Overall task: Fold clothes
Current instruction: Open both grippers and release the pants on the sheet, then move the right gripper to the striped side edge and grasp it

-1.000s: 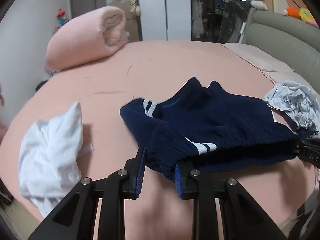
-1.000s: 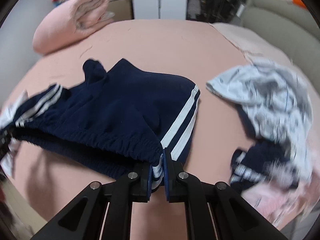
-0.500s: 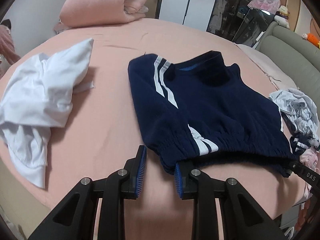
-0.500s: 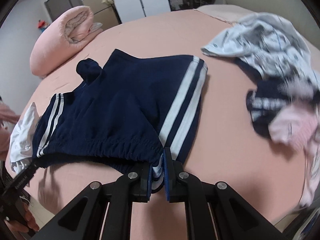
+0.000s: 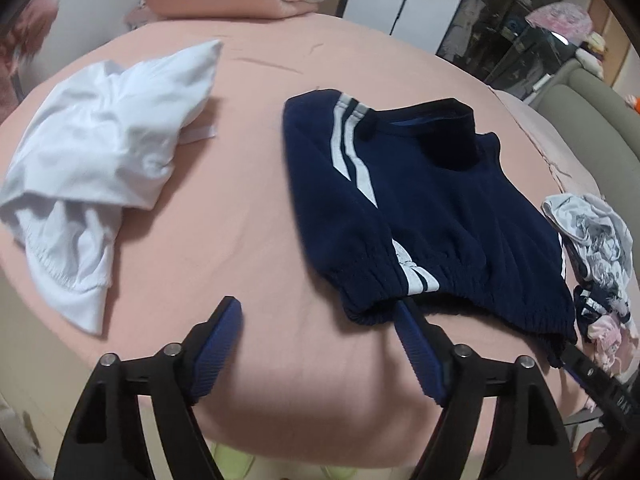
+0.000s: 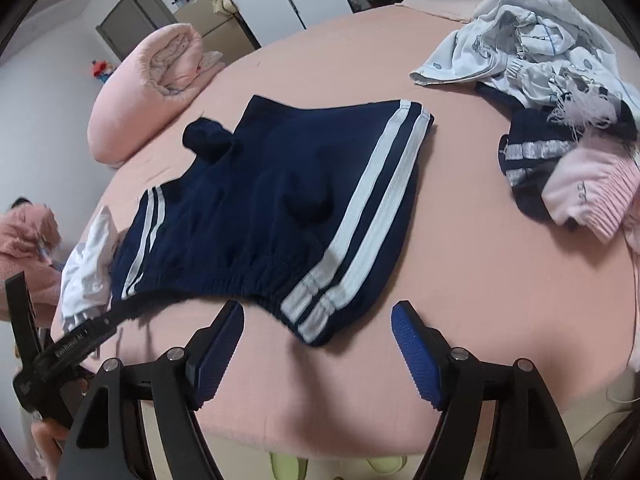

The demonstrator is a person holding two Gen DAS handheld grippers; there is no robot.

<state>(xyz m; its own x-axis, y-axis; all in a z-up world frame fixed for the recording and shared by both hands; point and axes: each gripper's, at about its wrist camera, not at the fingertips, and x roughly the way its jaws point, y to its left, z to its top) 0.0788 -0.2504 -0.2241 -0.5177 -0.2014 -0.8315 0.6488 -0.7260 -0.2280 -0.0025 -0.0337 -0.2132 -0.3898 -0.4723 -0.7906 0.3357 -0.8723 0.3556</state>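
Note:
Navy shorts with white side stripes [image 5: 432, 216] lie flat on the pink bed, waistband towards me; they also show in the right wrist view [image 6: 272, 216]. My left gripper [image 5: 320, 320] is open and empty, its right finger [image 5: 416, 348] just at the waistband's left corner. My right gripper [image 6: 318, 322] is open and empty, straddling the waistband's right corner without holding it. The left gripper's body shows at the lower left of the right wrist view [image 6: 60, 352].
A crumpled white garment [image 5: 92, 168] lies left of the shorts. A pile of printed, navy and pink clothes [image 6: 560, 120] lies to the right. A rolled pink duvet [image 6: 148, 92] sits at the bed's far side. The bed edge [image 6: 320, 440] is just below the grippers.
Both grippers have opened and let go of the waistband. The shorts have been laid down flat on the bed and the grippers have drawn slightly back.

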